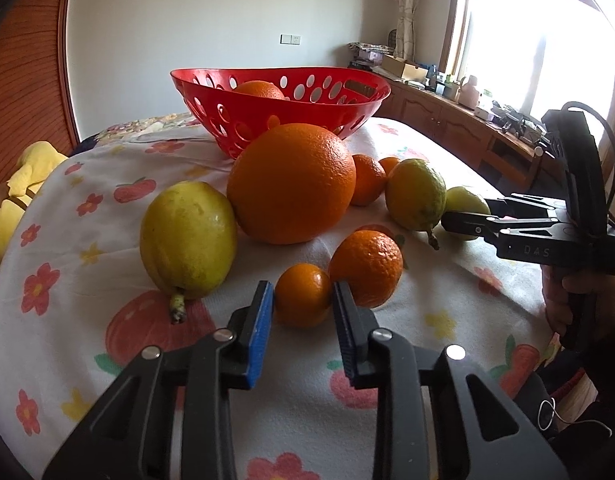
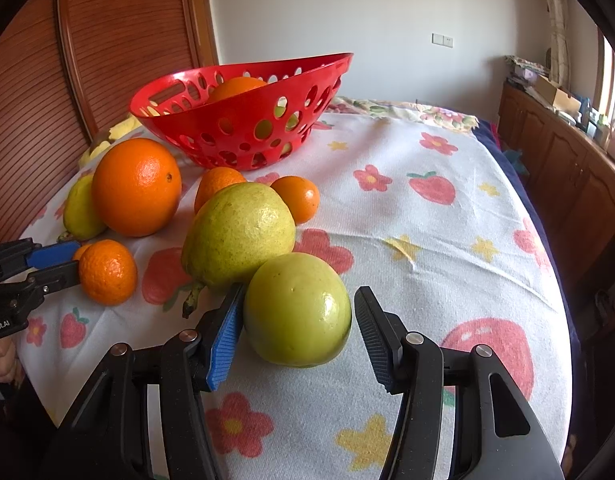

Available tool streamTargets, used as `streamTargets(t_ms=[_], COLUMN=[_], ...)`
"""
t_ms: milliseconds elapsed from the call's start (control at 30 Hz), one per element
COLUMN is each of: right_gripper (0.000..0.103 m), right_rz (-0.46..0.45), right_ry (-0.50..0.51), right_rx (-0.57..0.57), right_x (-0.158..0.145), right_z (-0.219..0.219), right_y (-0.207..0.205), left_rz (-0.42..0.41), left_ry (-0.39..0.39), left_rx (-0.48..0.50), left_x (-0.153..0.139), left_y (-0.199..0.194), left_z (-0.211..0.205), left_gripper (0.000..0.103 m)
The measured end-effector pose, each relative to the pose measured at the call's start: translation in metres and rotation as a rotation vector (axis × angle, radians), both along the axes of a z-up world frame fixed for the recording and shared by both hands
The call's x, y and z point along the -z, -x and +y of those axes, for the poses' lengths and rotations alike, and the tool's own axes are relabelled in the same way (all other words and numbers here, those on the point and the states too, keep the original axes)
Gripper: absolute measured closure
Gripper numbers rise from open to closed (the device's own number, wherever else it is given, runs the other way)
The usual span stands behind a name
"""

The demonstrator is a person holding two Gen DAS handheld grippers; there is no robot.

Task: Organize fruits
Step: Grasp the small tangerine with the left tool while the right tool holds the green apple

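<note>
My left gripper [image 1: 303, 296] stands around a small mandarin [image 1: 302, 295] on the cloth, its pads at the fruit's two sides; the frames do not show whether it grips. A second mandarin [image 1: 366, 267] lies just right of it. My right gripper [image 2: 297, 312] is open around a round green fruit [image 2: 297, 309], with a gap on the right side. A big orange [image 1: 292, 183] and yellow-green lemons [image 1: 188, 240] [image 2: 238, 236] lie near. The red perforated basket [image 1: 243, 120] [image 2: 243, 128] stands behind, holding an orange [image 1: 258, 90].
The fruits lie on a flower-and-strawberry printed cloth [image 2: 427, 240] over a rounded surface. More mandarins [image 2: 297, 198] sit near the basket. A yellow soft toy [image 1: 23, 184] lies at the left edge. Wooden cabinets [image 2: 567, 168] run along the right wall.
</note>
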State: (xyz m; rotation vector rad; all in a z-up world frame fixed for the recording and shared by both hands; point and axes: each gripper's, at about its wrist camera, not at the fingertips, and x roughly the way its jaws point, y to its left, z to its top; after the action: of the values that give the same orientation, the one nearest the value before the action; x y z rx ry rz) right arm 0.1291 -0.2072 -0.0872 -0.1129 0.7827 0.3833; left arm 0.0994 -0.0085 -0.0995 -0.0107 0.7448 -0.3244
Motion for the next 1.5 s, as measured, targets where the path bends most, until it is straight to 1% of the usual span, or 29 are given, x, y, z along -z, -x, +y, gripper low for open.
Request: streamTargets(t_ms=[67, 267, 433, 533, 600, 900, 933, 1000, 1200, 1333, 1500], right_gripper=[0.046, 0.046, 0.046, 0.046, 0.046, 0.046, 0.046, 0.046, 0.046, 0.046, 0.048], right_rz=[0.000, 0.001, 0.001, 0.001, 0.001, 0.002, 0.002, 0.002, 0.002, 0.000, 0.003], right_ry=[0.000, 0.000, 0.000, 0.000, 0.000, -0.001, -0.001, -0.001, -0.001, 0.000, -0.009], right_rx=[0.000, -0.001, 0.000, 0.000, 0.000, 0.000, 0.000, 0.000, 0.000, -0.002, -0.002], right_x=[0.000, 0.000, 0.000, 0.000, 0.000, 0.000, 0.000, 0.000, 0.000, -0.001, 0.001], right_z=[0.000, 0.000, 0.000, 0.000, 0.000, 0.000, 0.000, 0.000, 0.000, 0.000, 0.000], right_y=[0.000, 0.000, 0.000, 0.000, 0.000, 0.000, 0.000, -0.001, -0.001, 0.000, -0.001], left_rz=[0.001, -0.006, 0.005, 0.007, 0.027, 0.050, 0.049, 0.044, 0.037, 0.018, -0.022], left_ry=[0.002, -0.025, -0.048, -0.056, -0.051, -0.050, -0.048, -0.047, -0.049, -0.041, -0.034], left_rx=[-0.001, -0.028, -0.020, -0.024, -0.022, -0.018, -0.017, -0.014, -0.016, -0.023, -0.020], left_x=[0.000, -0.003, -0.002, -0.002, 0.000, 0.006, 0.006, 0.005, 0.005, 0.000, -0.015], left_y=[0.001, 0.005, 0.009, 0.006, 0.003, 0.000, -0.001, 0.000, 0.002, 0.004, 0.006], left_z=[0.000, 0.004, 0.003, 0.003, 0.002, 0.001, 0.001, 0.001, 0.001, 0.003, 0.003], left_gripper=[0.076, 0.076, 0.075, 0.070, 0.064, 0.064, 0.065, 0.069, 0.070, 0.070, 0.070])
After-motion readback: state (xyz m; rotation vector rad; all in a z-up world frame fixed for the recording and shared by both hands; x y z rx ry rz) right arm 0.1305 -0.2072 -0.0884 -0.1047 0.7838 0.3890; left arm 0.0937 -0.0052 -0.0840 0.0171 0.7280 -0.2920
